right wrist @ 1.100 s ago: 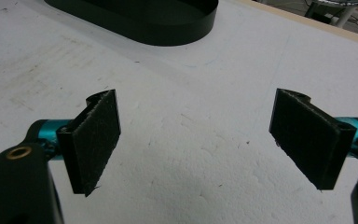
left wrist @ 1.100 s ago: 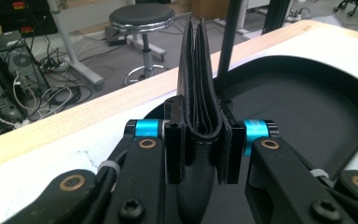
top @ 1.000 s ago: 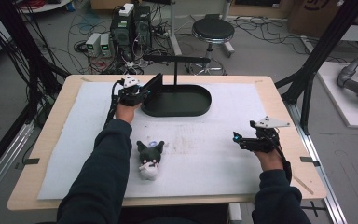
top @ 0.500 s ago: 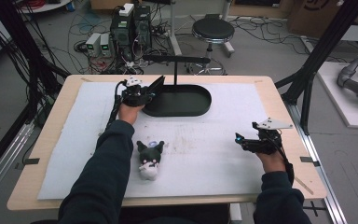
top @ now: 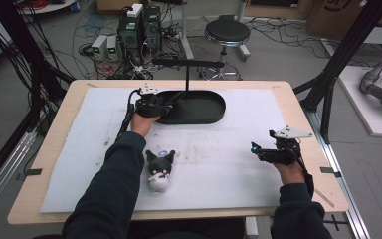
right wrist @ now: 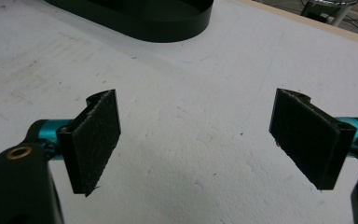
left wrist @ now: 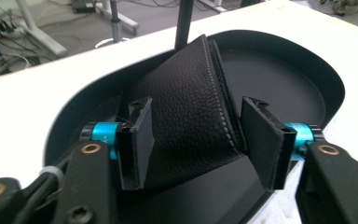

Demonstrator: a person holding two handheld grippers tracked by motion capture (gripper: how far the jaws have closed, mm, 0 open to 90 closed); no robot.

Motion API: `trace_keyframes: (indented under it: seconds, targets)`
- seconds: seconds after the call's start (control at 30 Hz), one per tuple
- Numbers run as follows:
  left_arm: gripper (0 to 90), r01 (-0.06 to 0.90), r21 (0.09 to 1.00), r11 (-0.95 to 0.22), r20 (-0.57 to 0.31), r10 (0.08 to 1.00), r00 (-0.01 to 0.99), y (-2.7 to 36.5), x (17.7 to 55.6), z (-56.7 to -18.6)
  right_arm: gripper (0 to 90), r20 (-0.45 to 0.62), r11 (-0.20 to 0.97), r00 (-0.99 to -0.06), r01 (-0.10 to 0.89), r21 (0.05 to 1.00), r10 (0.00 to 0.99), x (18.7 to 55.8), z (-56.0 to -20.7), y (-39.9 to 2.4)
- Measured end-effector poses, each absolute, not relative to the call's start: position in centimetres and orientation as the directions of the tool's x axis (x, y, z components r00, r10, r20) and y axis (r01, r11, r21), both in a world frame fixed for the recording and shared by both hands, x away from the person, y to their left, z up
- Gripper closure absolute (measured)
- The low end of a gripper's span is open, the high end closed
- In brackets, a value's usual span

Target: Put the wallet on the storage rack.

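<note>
White-padded tabletop (top: 238,164), lab clutter behind; black oval tray (top: 199,107) at back.
Left gripper (left wrist: 198,140) fingers part-open straddling black leather pouch (left wrist: 191,116) in tray, not clamped; looks soft, grippy, best pinched at stitched edge. Right gripper (right wrist: 212,140) wide open, empty. Plush toy (top: 159,168) near front.

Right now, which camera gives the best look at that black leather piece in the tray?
The left gripper view: the black leather piece sits close up between the left claw, its grain and stitching clear, leaning in the black tray. The high view hides it behind the claw. The right gripper view has just the tray's wall.
</note>
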State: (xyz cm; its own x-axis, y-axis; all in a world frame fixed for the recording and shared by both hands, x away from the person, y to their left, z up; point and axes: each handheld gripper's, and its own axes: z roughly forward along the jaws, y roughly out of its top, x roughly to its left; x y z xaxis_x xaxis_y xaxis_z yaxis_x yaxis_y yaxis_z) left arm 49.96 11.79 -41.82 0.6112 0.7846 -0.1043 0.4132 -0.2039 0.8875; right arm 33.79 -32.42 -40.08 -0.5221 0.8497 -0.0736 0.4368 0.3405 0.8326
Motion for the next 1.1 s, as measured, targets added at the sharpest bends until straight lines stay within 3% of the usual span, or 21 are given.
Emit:
trace_keyframes:
  seconds: [0.27,0.37,0.53,0.8,1.1]
  targets:
    - [39.9,0.406,0.902,-0.147,-0.153,0.770,0.619,12.2,49.3,-40.8,16.5,-0.073,0.343,-0.527,0.436,0.832,0.847,33.8,-40.1,-32.2]
    - [29.1,0.405,0.908,-0.106,-0.182,0.772,0.609,13.5,48.0,-39.9,16.5,-0.076,0.349,-0.531,0.435,0.830,0.844,33.9,-40.2,-32.1]
    - [23.7,0.375,0.925,-0.057,-0.193,0.780,0.595,16.1,45.2,-40.0,16.5,-0.074,0.351,-0.537,0.435,0.829,0.840,34.0,-40.3,-31.9]
    - [21.6,0.321,0.947,0.004,-0.193,0.806,0.559,19.3,41.2,-39.6,16.5,-0.081,0.362,-0.547,0.428,0.828,0.833,34.3,-40.3,-31.6]
    - [21.7,0.363,0.932,-0.020,-0.190,0.824,0.534,21.3,36.9,-39.6,16.5,-0.087,0.366,-0.542,0.432,0.824,0.836,34.4,-40.3,-31.3]
